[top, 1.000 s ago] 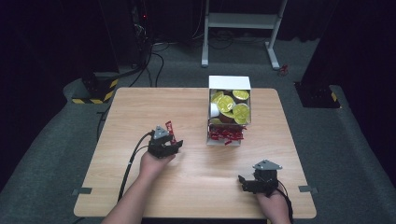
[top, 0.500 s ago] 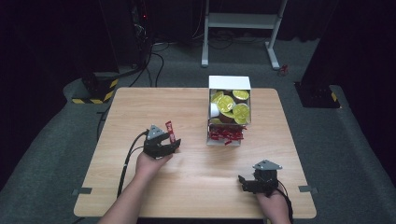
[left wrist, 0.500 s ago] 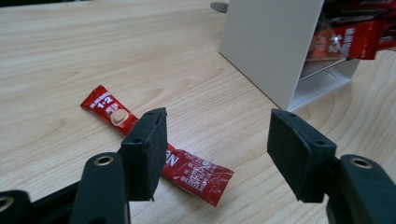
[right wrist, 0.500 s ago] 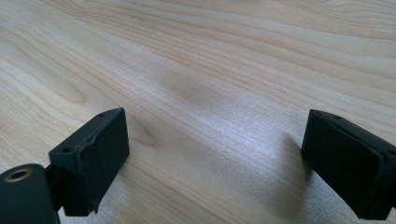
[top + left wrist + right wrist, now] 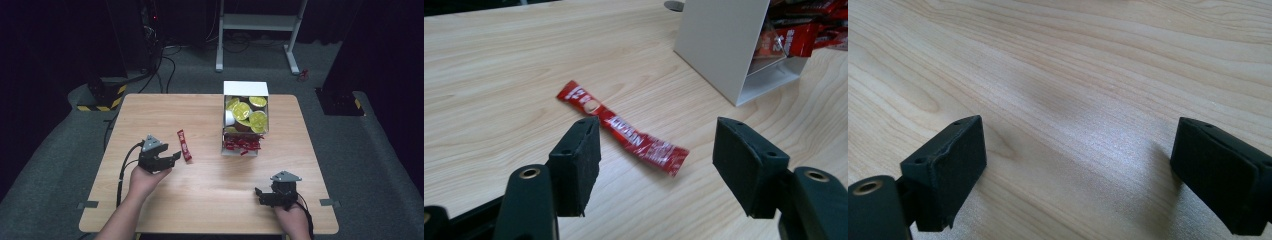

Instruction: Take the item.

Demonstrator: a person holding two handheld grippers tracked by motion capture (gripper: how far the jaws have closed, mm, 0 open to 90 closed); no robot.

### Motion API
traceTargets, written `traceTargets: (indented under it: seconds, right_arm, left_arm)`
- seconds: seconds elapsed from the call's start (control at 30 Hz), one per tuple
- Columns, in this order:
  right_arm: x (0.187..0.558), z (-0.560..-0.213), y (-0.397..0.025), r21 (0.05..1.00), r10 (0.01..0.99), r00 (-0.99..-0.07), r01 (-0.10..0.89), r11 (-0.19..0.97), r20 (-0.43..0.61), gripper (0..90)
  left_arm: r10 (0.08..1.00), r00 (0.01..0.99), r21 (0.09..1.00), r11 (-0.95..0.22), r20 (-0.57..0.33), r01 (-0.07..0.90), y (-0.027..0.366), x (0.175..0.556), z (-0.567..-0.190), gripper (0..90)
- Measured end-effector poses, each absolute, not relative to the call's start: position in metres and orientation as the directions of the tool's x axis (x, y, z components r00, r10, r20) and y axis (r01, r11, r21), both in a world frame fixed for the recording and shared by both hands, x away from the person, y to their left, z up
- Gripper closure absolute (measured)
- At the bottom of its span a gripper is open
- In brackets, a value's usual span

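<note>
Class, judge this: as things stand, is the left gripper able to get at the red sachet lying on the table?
Probably yes: the left gripper is open, and the red sachet lies flat just ahead, nothing between.

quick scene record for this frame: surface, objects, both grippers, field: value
surface: wooden table
box: white box, open, far right of centre, standing on the table
box contents: yellow-lidded cups at the back, red sachets at the front
loose item: red sachet flat on the table, left of the box
left gripper: open, jaws either side of the loose sachet, not touching it
right gripper: open, over bare table near the front edge
</note>
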State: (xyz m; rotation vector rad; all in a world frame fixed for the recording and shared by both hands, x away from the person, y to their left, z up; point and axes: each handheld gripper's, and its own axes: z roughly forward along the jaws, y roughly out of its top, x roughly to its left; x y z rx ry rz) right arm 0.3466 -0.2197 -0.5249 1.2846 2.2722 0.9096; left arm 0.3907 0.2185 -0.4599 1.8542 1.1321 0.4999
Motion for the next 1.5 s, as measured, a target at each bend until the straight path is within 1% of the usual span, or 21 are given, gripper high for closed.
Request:
traceTargets:
  seconds: [0.1,0.33,0.37,0.47,0.5,0.57,0.63,0.67,0.83,0.97,1.0,1.03,1.07,1.1,1.13,1.17,1.2,1.23,1.27,1.4,1.5]
  right_arm:
    - [0.346,-0.525,-0.22,0.694,0.858,-0.513,0.615,0.375,-0.01,7.4]
    - [0.345,-0.525,-0.22,0.692,0.861,-0.509,0.618,0.372,-0.007,7.4]
    - [0.345,-0.525,-0.22,0.692,0.861,-0.509,0.618,0.372,-0.007,7.4]
    - [0.345,-0.525,-0.22,0.692,0.859,-0.511,0.617,0.373,-0.007,7.4]
    - [0.345,-0.525,-0.22,0.692,0.859,-0.511,0.617,0.373,-0.007,7.4]
    - [0.345,-0.525,-0.22,0.693,0.859,-0.511,0.617,0.373,-0.007,7.4]
    - [0.345,-0.525,-0.22,0.692,0.86,-0.511,0.618,0.373,-0.007,7.4]
    - [0.345,-0.525,-0.22,0.693,0.86,-0.51,0.618,0.372,-0.007,7.4]
    - [0.344,-0.525,-0.22,0.693,0.862,-0.507,0.62,0.369,-0.005,7.4]
    - [0.344,-0.525,-0.22,0.693,0.863,-0.505,0.621,0.367,-0.004,7.5]
    - [0.344,-0.525,-0.22,0.693,0.863,-0.505,0.62,0.367,-0.005,7.5]
    - [0.344,-0.525,-0.22,0.693,0.864,-0.503,0.623,0.364,-0.001,7.6]
    - [0.344,-0.525,-0.22,0.694,0.863,-0.506,0.619,0.367,-0.005,7.7]
    - [0.344,-0.525,-0.221,0.694,0.863,-0.506,0.62,0.366,-0.004,8.0]
    - [0.344,-0.525,-0.221,0.695,0.862,-0.506,0.618,0.367,-0.006,8.0]
    - [0.344,-0.525,-0.221,0.695,0.862,-0.506,0.618,0.367,-0.006,8.0]
    - [0.344,-0.525,-0.221,0.695,0.863,-0.505,0.618,0.367,-0.006,8.0]
    - [0.345,-0.525,-0.22,0.694,0.868,-0.496,0.623,0.361,-0.005,7.8]
    - [0.345,-0.525,-0.22,0.694,0.87,-0.494,0.625,0.358,-0.004,7.8]
    - [0.345,-0.525,-0.222,0.694,0.888,-0.461,0.638,0.333,-0.003,8.0]
    - [0.346,-0.525,-0.221,0.694,0.886,-0.463,0.635,0.339,-0.01,7.8]
  left_arm:
    - [0.855,0.511,0.845,-0.207,-0.088,0.494,0.23,0.384,-0.457,37.9]
    - [0.869,0.49,0.842,-0.212,-0.069,0.496,0.266,0.369,-0.455,36.3]
    - [0.869,0.49,0.842,-0.212,-0.069,0.496,0.266,0.369,-0.455,36.3]
    - [0.878,0.476,0.833,-0.229,-0.047,0.505,0.286,0.359,-0.468,36.3]
    - [0.878,0.476,0.833,-0.229,-0.047,0.505,0.286,0.359,-0.468,36.3]
    - [0.89,0.452,0.823,-0.217,-0.054,0.525,0.302,0.352,-0.481,36.4]
    - [0.892,0.449,0.818,-0.216,-0.057,0.532,0.306,0.35,-0.485,36.7]
    - [0.896,0.442,0.806,-0.226,-0.049,0.547,0.312,0.346,-0.493,36.5]
    - [0.896,0.443,0.781,-0.258,-0.027,0.569,0.323,0.336,-0.509,35.3]
    - [0.899,0.437,0.741,-0.279,-0.022,0.611,0.329,0.327,-0.526,33.9]
    - [0.899,0.437,0.743,-0.287,-0.008,0.605,0.328,0.325,-0.527,32.6]
    - [0.899,0.437,0.743,-0.279,-0.021,0.609,0.327,0.322,-0.527,30.5]
    - [0.899,0.437,0.746,-0.274,-0.026,0.607,0.326,0.32,-0.528,26.9]
    - [0.899,0.437,0.746,-0.274,-0.026,0.607,0.326,0.32,-0.528,20.7]
    - [0.903,0.428,0.736,-0.301,0.016,0.607,0.324,0.319,-0.53,14.6]
    - [0.903,0.428,0.736,-0.301,0.016,0.607,0.324,0.319,-0.53,12.9]
    - [0.91,0.414,0.732,-0.284,0.003,0.619,0.325,0.319,-0.531,12.9]
    - [0.927,0.374,0.721,-0.265,0.008,0.641,0.325,0.321,-0.531,5.1]
    - [0.931,0.364,0.715,-0.261,0.009,0.649,0.326,0.322,-0.531,2.5]
    - [0.935,0.356,0.714,-0.252,0.004,0.653,0.323,0.321,-0.532,1.7]
    - [0.927,0.374,0.714,-0.265,0.005,0.648,0.32,0.319,-0.532,1.8]
